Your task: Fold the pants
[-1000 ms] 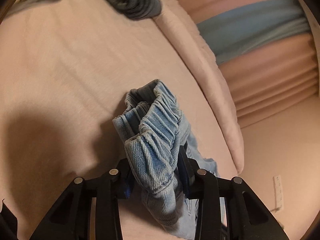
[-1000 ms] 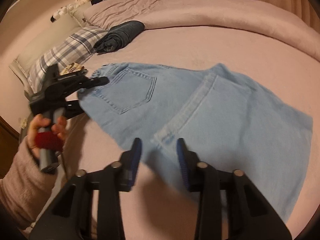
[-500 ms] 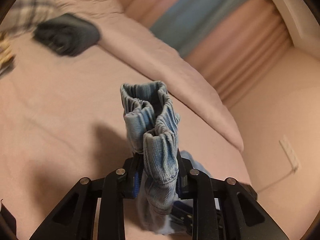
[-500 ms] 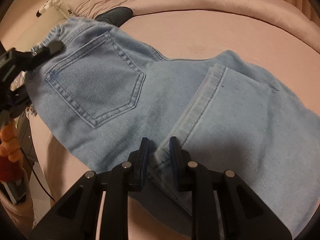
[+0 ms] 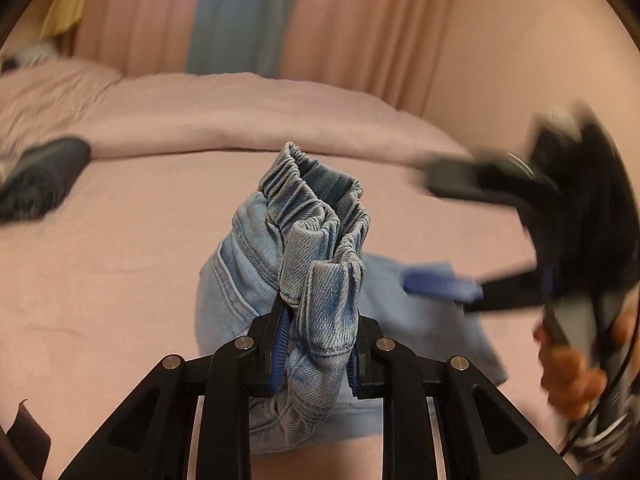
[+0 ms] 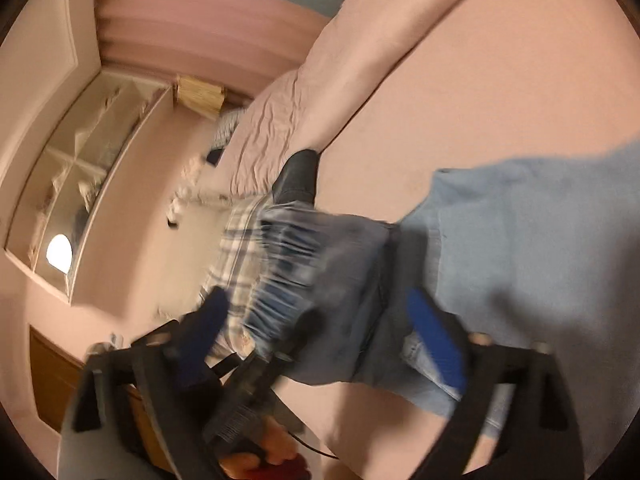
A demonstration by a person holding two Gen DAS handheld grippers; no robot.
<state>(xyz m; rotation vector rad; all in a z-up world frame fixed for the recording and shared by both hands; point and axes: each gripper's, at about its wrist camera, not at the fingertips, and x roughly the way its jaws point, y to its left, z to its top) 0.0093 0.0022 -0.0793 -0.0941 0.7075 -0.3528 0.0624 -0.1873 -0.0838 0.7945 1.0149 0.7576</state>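
The left gripper (image 5: 318, 344) is closing, clenched on the bunched elastic waistband of the light-blue jeans (image 5: 316, 240), lifting that end off the pink bed sheet (image 5: 120, 240), probably to carry it over for a fold. The right gripper (image 6: 320, 328) is opening, released, its jaws wide with nothing pressed between them, while the jeans' legs lie flat on the sheet at right.

No readable text, labels, brands, numbers or signs in either view. Denim shows stitching only. Both views motion-blurred; shelf contents too smeared to read.
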